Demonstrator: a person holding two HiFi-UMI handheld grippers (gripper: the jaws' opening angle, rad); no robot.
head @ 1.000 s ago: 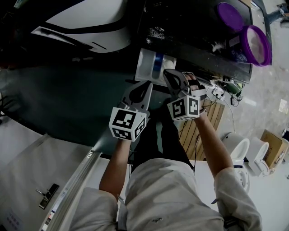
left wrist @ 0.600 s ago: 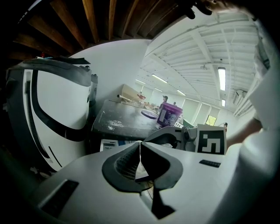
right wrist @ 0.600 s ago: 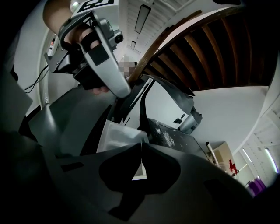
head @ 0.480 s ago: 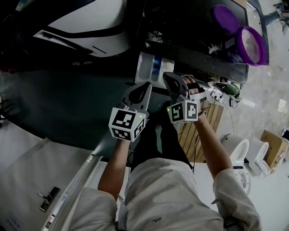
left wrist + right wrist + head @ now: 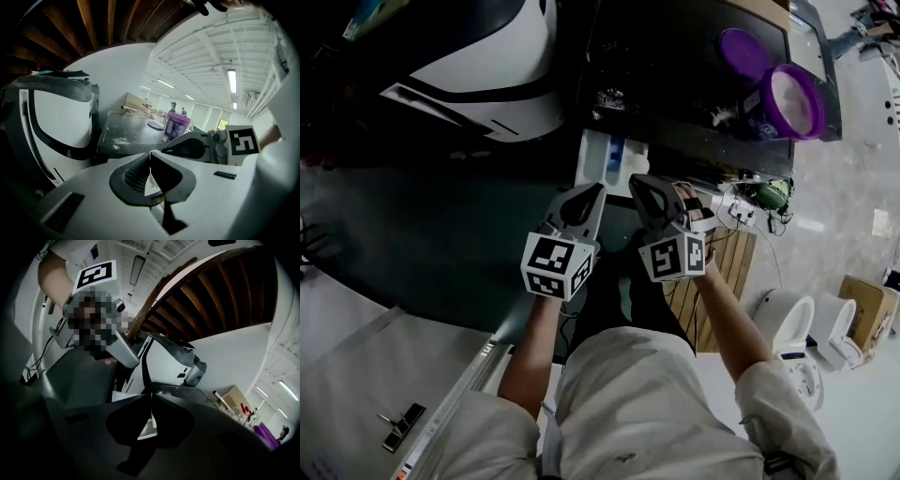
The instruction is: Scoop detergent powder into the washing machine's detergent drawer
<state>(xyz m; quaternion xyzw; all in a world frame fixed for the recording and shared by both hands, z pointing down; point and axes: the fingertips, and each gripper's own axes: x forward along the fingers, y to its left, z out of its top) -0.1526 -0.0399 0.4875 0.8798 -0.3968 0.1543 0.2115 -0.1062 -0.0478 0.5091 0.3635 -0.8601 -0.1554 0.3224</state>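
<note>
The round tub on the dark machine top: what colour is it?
The round plastic tub is purple, whitish inside; the head view shows it best.

Left gripper (image 5: 598,188), right gripper (image 5: 636,181) and detergent drawer (image 5: 602,161) slightly lower in head view than before.

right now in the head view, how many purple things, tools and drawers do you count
purple tub: 1
purple lid: 1
tools, left tool and right tool: 2
detergent drawer: 1
total: 5
</note>
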